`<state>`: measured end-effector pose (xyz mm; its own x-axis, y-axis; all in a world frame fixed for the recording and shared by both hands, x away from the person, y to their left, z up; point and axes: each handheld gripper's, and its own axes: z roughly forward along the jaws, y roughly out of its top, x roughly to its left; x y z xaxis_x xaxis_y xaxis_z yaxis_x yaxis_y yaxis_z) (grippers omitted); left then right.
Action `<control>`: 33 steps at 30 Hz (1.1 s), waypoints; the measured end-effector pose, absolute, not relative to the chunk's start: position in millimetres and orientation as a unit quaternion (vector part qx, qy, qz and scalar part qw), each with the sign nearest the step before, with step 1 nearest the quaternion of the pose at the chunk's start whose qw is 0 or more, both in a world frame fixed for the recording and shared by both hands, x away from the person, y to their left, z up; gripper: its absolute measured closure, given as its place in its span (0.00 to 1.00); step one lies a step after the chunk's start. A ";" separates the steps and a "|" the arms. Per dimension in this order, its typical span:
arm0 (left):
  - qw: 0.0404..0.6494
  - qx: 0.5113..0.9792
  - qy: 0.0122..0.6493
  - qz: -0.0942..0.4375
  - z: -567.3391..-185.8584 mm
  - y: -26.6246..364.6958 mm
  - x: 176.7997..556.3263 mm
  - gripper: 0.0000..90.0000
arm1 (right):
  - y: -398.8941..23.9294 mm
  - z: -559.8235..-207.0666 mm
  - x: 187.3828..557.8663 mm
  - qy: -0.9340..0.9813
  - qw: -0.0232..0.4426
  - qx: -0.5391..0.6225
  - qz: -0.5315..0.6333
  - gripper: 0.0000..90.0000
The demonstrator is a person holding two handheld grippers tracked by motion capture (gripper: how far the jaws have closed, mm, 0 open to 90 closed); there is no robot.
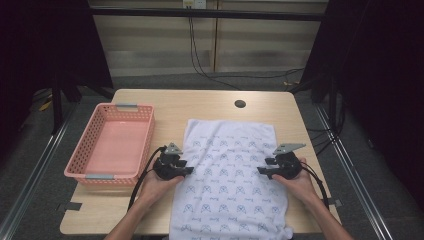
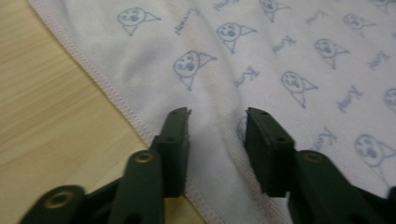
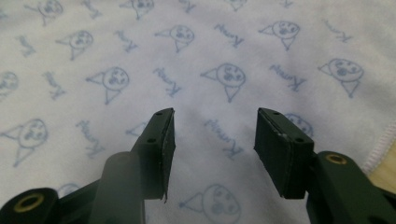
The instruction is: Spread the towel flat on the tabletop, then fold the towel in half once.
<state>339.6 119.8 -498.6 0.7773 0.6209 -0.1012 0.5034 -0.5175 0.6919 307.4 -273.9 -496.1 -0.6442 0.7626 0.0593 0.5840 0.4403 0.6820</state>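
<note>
Wooden table (image 1: 210,102): 1 towel (image 1: 230,170), 1 basket (image 1: 112,145), seemingly empty.

Basket (image 1: 111,145) left of cloth (image 1: 230,175)

Pink basket (image 1: 111,145) (handles grey), wooden table (image 1: 210,102) — cables (image 1: 200,60)

Wooden table (image 1: 210,107), pink basket (image 1: 112,142), printed cloth (image 1: 230,165)
</note>
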 end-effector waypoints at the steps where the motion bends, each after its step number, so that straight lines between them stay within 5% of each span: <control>1: 0.364 0.871 0.318 0.085 -498.2 119.7 338.3 0.79 | -272.1 -498.6 306.8 0.844 0.127 0.398 0.336 0.59; 4: 0.367 0.872 0.312 0.088 -499.0 118.4 333.4 0.90 | -270.4 -499.5 304.7 0.842 0.138 0.397 0.337 0.66; 5: 0.372 0.872 0.308 0.080 -499.3 119.2 333.0 0.92 | -270.8 -499.7 303.1 0.841 0.134 0.396 0.343 0.77; 11: 0.374 0.874 0.304 0.065 -498.8 123.8 324.4 0.92 | -269.6 -499.0 295.8 0.846 0.131 0.388 0.342 0.89; 31: 0.350 0.903 0.246 -0.021 -489.2 130.0 235.7 0.91 | -276.8 -490.8 214.0 0.875 0.054 0.344 0.336 0.92; 33: 0.354 0.901 0.249 -0.029 -488.8 133.4 228.3 0.90 | -277.7 -485.7 204.2 0.876 0.056 0.342 0.336 0.82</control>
<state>228.3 133.4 -488.8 0.8747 0.4274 -0.2286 0.4688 -0.6261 0.6231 204.2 -277.7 -485.7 -0.7593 0.6373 0.1314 0.5619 0.5404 0.6263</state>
